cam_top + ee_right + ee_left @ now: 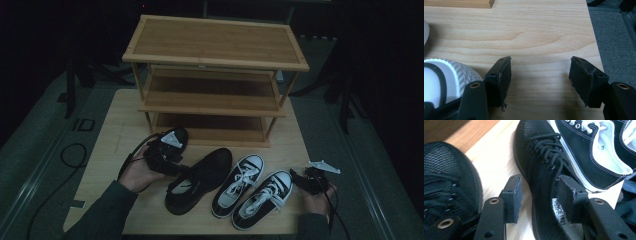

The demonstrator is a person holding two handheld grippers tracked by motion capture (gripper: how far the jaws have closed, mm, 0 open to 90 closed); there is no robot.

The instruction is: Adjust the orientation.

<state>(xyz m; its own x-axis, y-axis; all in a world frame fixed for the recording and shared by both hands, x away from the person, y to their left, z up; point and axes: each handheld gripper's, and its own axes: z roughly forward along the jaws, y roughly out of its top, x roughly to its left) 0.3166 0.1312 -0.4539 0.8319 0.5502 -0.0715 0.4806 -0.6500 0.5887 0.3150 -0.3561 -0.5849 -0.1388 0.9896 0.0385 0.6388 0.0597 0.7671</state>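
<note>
The left gripper [176, 167] has its jaws spread astride the heel rim of a black mesh shoe [199, 180], which lies on the table [115, 135] before the rack [215, 80], beside 2 sneakers [239, 184]. The right gripper [299, 177] rests by the right sneaker's toe, jaws spread, empty.

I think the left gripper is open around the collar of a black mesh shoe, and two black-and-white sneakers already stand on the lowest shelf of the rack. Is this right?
Not entirely. The left gripper is indeed open around the collar of the black mesh shoe, but the high view shows the two black-and-white sneakers on the table, in front of the rack, not on its lowest shelf.
</note>
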